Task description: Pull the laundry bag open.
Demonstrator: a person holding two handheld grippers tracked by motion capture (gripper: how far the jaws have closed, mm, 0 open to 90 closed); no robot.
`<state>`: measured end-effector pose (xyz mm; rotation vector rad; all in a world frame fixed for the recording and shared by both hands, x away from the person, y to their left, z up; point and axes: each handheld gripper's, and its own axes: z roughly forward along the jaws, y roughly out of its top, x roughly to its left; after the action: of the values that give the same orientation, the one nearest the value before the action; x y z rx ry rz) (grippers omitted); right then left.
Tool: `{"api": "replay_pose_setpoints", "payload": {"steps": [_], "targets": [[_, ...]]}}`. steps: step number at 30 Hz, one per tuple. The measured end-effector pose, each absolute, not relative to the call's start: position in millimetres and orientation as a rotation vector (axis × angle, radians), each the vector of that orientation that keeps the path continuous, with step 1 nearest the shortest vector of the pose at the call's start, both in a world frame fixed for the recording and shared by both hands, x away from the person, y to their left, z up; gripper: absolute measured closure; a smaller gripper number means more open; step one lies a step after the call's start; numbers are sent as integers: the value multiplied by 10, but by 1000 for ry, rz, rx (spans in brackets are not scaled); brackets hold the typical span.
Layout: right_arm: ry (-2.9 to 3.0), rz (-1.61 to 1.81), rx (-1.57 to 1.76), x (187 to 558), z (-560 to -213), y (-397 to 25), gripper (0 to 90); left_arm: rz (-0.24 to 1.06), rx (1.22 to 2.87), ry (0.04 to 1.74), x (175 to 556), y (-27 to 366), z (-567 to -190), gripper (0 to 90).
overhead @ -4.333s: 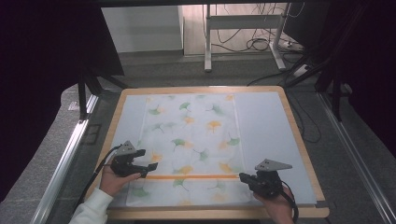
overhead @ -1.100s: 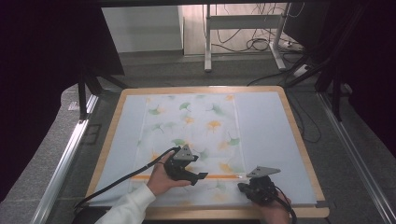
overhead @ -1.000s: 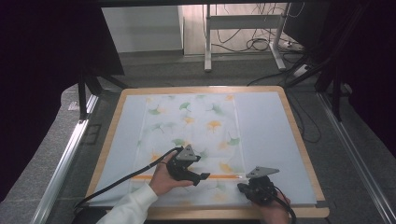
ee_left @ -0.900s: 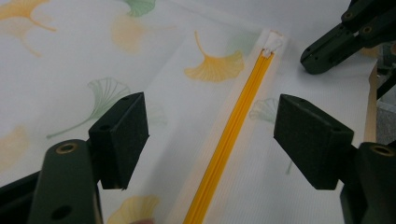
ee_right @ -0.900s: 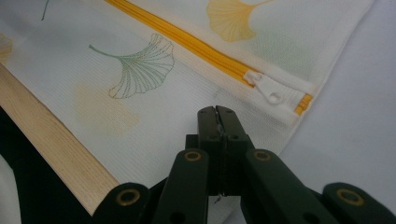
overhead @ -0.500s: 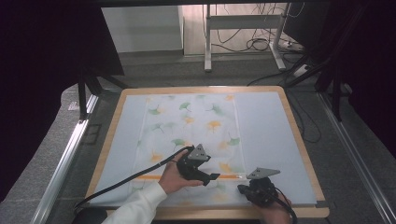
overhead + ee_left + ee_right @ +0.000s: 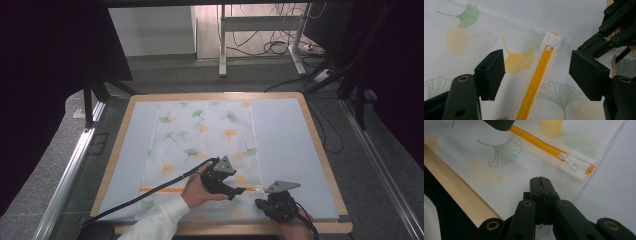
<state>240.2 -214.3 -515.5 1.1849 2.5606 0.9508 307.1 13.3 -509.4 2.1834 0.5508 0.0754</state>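
No text, label, brand, number or sign can be read in any view; the white mesh fabric bag is printed with green and orange ginkgo leaves only, and no marking is borne by its orange zipper, its white zipper pull or the black jaw pads

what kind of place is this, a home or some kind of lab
Most likely a lab or recording workshop, not a home: a wood-rimmed table inside a dark metal frame, loose cables on the floor behind, and a leaf-print zip bag laid out flat.
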Motion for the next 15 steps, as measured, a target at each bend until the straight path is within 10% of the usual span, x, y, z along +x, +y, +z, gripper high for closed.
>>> {"api": "replay_pose_setpoints", "payload": {"steps": [15], "targets": [[2566,949,1187,2406,-5164,-2134,889,88,2247,498,3098,-16,-5153,302]]}}
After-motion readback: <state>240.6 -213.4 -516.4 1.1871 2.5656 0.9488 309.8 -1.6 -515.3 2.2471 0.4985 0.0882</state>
